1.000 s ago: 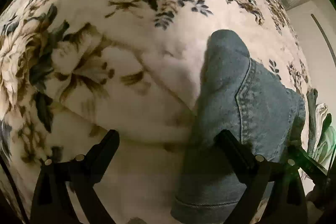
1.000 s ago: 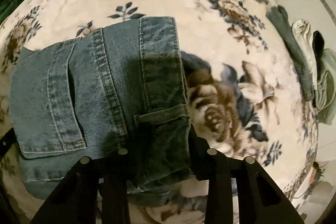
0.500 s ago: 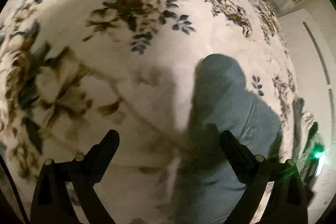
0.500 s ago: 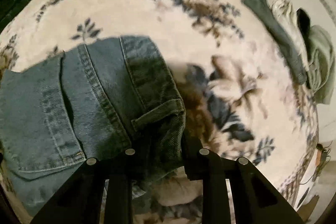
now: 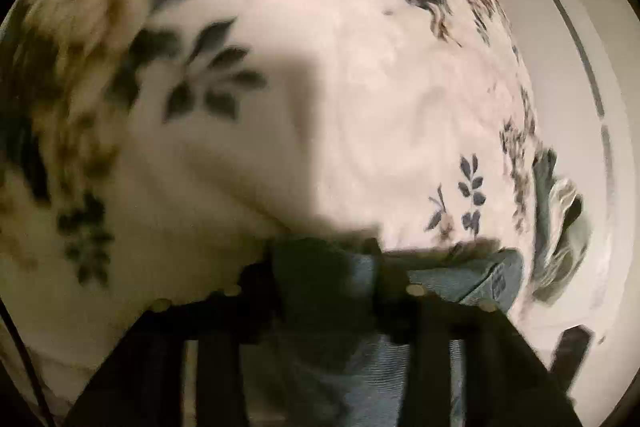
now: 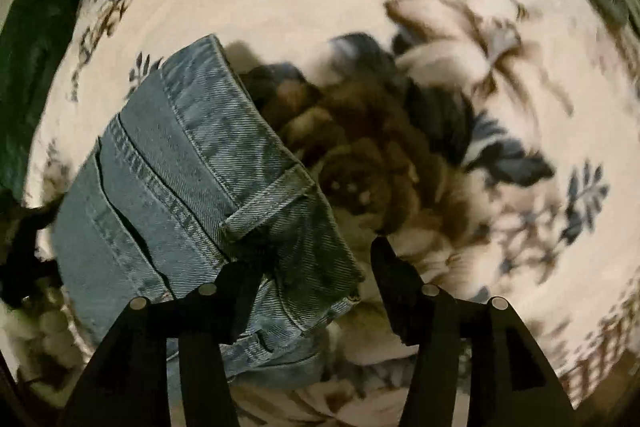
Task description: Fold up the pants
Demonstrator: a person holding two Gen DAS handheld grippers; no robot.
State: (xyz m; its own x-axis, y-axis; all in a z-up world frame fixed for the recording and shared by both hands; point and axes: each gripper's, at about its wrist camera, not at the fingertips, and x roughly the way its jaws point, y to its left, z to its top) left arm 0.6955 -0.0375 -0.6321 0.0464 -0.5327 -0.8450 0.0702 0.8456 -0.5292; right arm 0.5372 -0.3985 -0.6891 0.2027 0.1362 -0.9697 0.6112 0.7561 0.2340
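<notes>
The left claw [image 5: 324, 267] is closed narrow on a fold of the jeans [image 5: 460, 279]; the right claw [image 6: 316, 267] gapes wide, one finger touching denim on the bedspread [image 6: 360, 7].

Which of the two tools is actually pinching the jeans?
The left tool: its fingers are closed on a fold of the jeans. The right tool is spread open, gripping nothing.

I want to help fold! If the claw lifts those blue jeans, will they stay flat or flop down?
The blue denim jeans would probably flop: they already bend and bunch on the flowery blanket. The thick seams and belt loop suggest they are heavy for cloth. The left claw looks shut on them, so they likely won't slip.
</notes>
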